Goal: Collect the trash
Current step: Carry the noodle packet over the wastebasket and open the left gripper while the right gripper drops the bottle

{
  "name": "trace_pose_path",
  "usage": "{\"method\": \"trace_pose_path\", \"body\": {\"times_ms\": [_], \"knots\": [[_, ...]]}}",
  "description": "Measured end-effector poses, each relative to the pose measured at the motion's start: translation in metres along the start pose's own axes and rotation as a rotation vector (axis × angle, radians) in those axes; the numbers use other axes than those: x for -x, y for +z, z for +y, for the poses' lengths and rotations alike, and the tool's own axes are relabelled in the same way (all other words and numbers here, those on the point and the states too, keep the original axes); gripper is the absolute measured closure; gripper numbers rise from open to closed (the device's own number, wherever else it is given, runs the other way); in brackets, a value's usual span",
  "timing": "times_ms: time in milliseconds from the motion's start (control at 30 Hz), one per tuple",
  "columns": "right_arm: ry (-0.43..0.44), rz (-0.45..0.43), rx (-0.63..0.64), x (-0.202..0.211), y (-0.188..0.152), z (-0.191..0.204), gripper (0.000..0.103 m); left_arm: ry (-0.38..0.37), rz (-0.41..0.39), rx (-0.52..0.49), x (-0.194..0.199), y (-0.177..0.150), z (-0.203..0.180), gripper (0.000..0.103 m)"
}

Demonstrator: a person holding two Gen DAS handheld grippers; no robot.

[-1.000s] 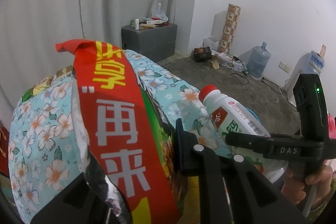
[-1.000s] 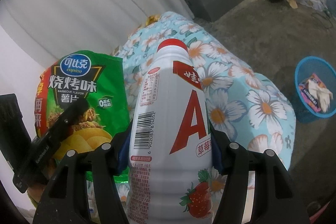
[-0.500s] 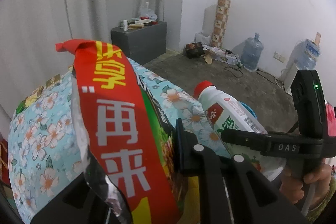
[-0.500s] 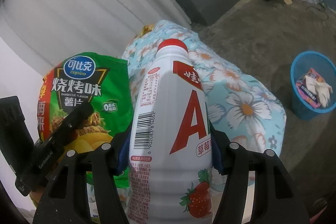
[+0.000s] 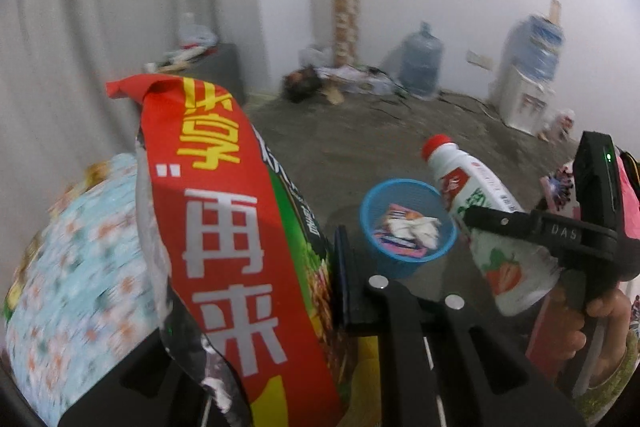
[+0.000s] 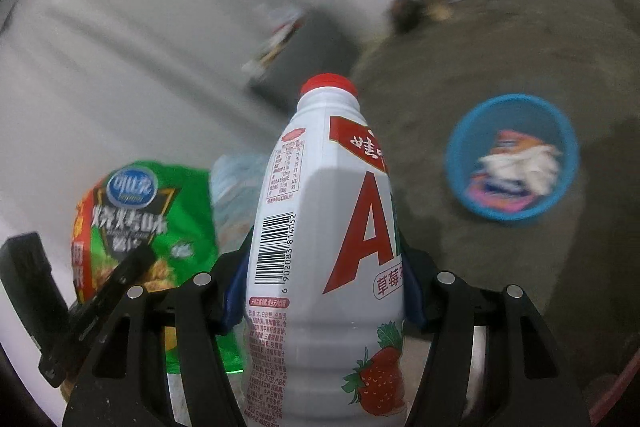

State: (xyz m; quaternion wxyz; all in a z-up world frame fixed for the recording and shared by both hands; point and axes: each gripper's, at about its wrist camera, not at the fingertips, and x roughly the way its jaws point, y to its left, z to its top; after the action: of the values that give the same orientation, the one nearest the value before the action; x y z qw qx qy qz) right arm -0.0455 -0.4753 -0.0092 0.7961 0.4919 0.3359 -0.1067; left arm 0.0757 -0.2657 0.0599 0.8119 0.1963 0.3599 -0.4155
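My left gripper is shut on a red and green chip bag that stands up between its fingers; the bag also shows in the right wrist view. My right gripper is shut on a white strawberry-drink bottle with a red cap; the bottle also shows in the left wrist view. A blue trash basket with wrappers inside stands on the floor ahead, between the two grippers; in the right wrist view it lies right of the bottle.
A table with a floral cloth is at the lower left. Water jugs, a dispenser, a tall box and clutter line the far wall. A grey cabinet stands by the curtain.
Both grippers have swung right, away from the floral table and toward the blue basket, which now sits in front of them. Both keep their hold.
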Motion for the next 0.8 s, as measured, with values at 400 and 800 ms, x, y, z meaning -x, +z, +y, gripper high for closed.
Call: {"method": "trace_pose_path", "body": {"times_ms": [400,800], "knots": [[-0.156,-0.013,-0.313,-0.051,0.047,-0.141,0.045,-0.124,0.302,-0.173,-0.204,0.054,-0.089,0.093],[-0.340,0.014,-0.472,-0.130,0.058,-0.242,0.027,-0.155,0.355,-0.336,-0.311,0.060,-0.168,0.032]]}}
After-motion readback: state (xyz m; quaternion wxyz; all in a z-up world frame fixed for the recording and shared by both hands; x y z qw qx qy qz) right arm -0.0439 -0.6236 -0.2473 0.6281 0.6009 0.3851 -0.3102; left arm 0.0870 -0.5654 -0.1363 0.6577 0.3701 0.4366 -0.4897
